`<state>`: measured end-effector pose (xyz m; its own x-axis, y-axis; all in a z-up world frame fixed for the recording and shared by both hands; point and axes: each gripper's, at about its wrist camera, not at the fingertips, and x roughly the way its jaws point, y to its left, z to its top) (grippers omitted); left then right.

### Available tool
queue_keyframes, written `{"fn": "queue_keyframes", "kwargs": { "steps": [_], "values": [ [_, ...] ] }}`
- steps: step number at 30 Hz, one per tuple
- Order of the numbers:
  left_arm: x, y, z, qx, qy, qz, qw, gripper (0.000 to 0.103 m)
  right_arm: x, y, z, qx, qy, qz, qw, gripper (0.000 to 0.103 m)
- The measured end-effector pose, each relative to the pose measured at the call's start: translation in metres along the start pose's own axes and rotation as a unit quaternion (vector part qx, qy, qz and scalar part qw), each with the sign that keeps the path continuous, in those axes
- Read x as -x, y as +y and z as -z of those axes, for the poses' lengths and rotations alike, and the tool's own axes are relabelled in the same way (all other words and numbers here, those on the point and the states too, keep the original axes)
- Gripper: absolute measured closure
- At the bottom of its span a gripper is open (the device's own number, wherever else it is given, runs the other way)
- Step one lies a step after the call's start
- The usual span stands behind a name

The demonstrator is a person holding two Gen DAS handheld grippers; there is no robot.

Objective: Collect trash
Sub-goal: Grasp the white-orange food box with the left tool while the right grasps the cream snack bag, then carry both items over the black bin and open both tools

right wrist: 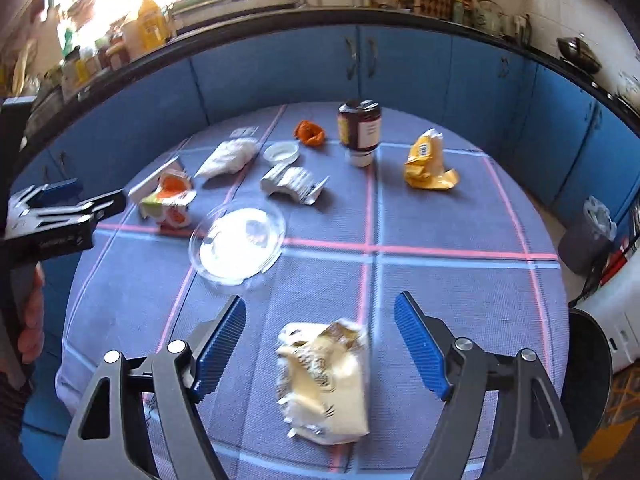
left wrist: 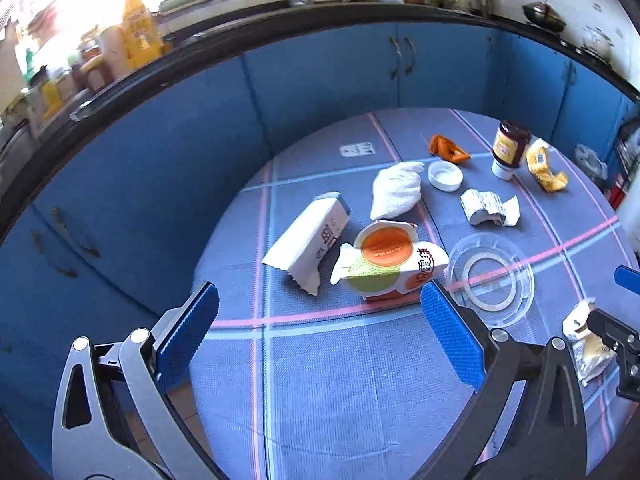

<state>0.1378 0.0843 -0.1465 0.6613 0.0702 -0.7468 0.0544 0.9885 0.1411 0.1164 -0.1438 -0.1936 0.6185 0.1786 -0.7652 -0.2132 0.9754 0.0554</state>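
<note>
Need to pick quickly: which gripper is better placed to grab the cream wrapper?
Right. The right gripper is open with the cream wrapper between its fingers; the left gripper faces the orange carton.

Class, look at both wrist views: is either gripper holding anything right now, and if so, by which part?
Nothing is held. The left gripper is open over bare cloth; the right gripper is open, its fingers straddling the cream wrapper without touching it.

home kitchen | blue cabinets | cluttered countertop | wok
</note>
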Motion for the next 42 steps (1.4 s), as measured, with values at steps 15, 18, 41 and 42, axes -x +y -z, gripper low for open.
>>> {"fn": "queue_keyframes", "kwargs": {
  "steps": [15,18,41,42],
  "values": [
    [-0.06,-0.028,-0.025,-0.015,0.04,0.078,0.996,0.003,-0.024,0.002,0.019,0.014,0.058,0.05,0.997,0.028],
    [-0.068,-0.029,-0.026,-0.01,0.051,0.085,0.995,0.004,-0.028,0.003,0.018,0.015,0.061,0.047,0.997,0.029],
    [0.032,-0.154,-0.065,-0.091,-0.042,0.131,0.9862,0.024,0.063,-0.13,-0.035,-0.086,-0.039,0.163,0.982,0.062],
    [0.037,-0.165,-0.067,-0.099,-0.046,0.137,0.9846,0.024,0.067,-0.136,-0.033,-0.089,-0.041,0.167,0.981,0.062]
  ]
}}
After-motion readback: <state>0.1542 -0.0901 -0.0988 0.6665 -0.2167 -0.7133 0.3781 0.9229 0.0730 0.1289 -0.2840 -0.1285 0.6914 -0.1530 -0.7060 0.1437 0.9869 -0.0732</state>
